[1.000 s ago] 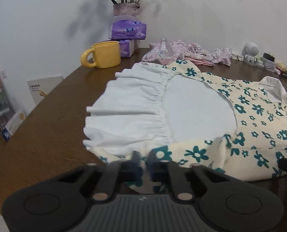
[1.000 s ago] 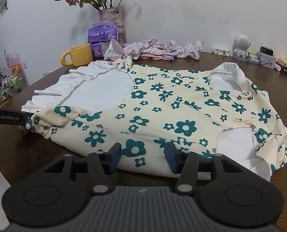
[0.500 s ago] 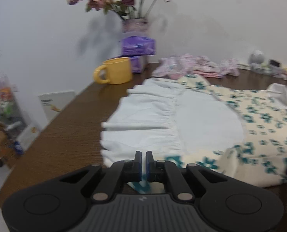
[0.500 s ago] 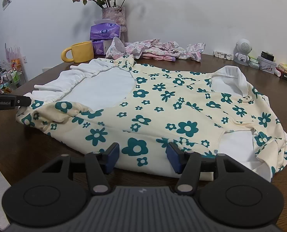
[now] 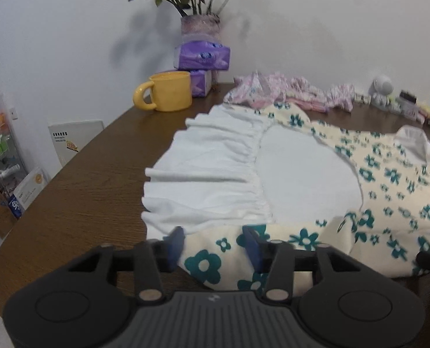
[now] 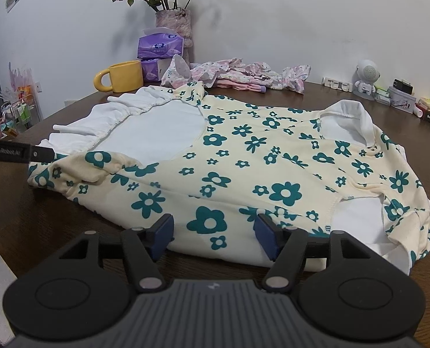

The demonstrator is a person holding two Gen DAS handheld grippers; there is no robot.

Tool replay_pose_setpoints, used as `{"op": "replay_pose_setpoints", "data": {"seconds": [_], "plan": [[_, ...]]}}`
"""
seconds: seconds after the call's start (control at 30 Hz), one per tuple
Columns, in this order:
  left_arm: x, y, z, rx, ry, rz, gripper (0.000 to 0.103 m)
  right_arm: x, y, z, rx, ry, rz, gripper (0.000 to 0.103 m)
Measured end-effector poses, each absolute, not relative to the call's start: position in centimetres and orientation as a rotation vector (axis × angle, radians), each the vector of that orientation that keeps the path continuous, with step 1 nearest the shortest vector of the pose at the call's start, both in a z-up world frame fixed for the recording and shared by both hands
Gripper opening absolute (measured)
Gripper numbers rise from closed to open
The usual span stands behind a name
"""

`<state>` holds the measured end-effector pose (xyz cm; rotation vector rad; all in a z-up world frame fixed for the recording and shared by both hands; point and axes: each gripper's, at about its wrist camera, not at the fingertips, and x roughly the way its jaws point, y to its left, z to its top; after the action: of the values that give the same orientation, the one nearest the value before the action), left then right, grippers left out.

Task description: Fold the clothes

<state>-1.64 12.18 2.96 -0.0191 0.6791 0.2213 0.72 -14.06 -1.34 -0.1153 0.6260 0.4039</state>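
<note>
Spread flat across the brown wooden bench [image 6: 17, 220]: a cream floral dress [image 6: 243, 174] with teal flowers, its white ruffled hem [image 5: 212, 179] toward the bench's left edge, white collar [image 6: 357, 119] toward the right. Left claw [image 5: 213, 245] parted, jaws just opened, a flowered corner of the dress lying loose between the blue pads [image 5: 175, 243]. Right claw [image 6: 215, 232] spread wide at the dress's near edge, jaws just opening further, fabric between the pads but not pinched. Along the far edge: yellow mug [image 6: 122, 76], purple tissue packs [image 6: 159, 47], vase of dried roses [image 6: 172, 24], crumpled pink clothes [image 6: 238, 74], small white robot figure [image 6: 367, 78].
</note>
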Motion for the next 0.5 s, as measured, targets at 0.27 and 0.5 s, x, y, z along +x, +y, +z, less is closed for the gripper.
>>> {"op": "replay_pose_setpoints", "data": {"seconds": [0.27,0.5], "plan": [[-2.6,10.4,3.9,0.099,0.599,0.227,0.003,0.7,-14.0,-1.3,-0.117,0.625,0.405,0.063],[-2.6,10.7,4.0,0.090,0.594,0.236,0.003,0.6,-14.1,-1.3,-0.117,0.624,0.408,0.064]]}}
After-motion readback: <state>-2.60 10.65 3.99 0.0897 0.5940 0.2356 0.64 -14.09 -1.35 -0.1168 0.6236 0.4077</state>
